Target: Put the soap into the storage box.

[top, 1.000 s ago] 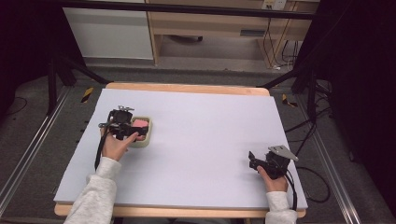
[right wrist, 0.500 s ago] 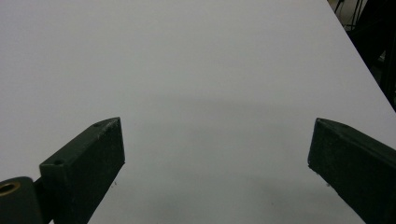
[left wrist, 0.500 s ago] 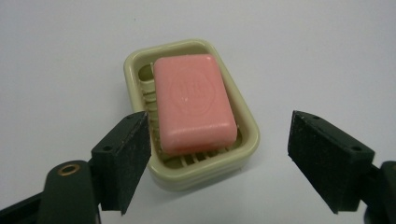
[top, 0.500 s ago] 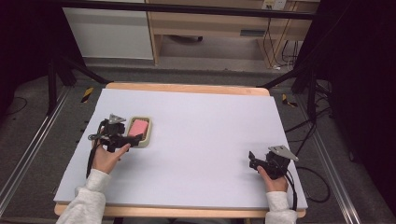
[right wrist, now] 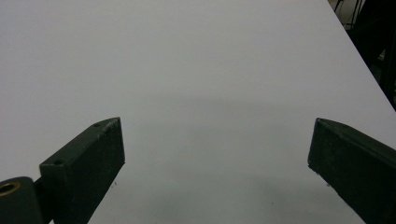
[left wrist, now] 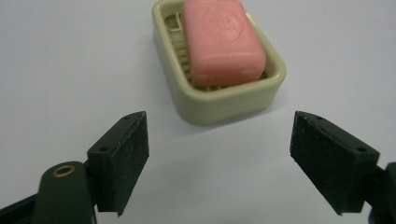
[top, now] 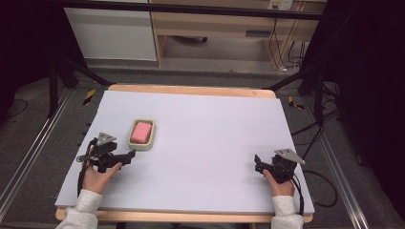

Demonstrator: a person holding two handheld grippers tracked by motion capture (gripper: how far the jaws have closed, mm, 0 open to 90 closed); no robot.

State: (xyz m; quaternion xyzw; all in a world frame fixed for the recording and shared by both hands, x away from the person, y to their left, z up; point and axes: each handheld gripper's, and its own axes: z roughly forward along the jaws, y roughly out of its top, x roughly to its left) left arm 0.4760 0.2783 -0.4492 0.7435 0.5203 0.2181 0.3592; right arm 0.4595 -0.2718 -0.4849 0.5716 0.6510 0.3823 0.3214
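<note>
- Your left gripper sits just short of the soap dish, which lies ahead of its tips, its long axis running away up the table — the left hand is far nearer than the right.
- Its jaws have just been opening and stand wide, nothing between them.
- Your right gripper is spread and empty, well apart.
- The pink soap bar lies in the dish — smooth, rounded, stamped on top.

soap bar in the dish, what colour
Pink soap bar, clearest in the left gripper view.
</note>
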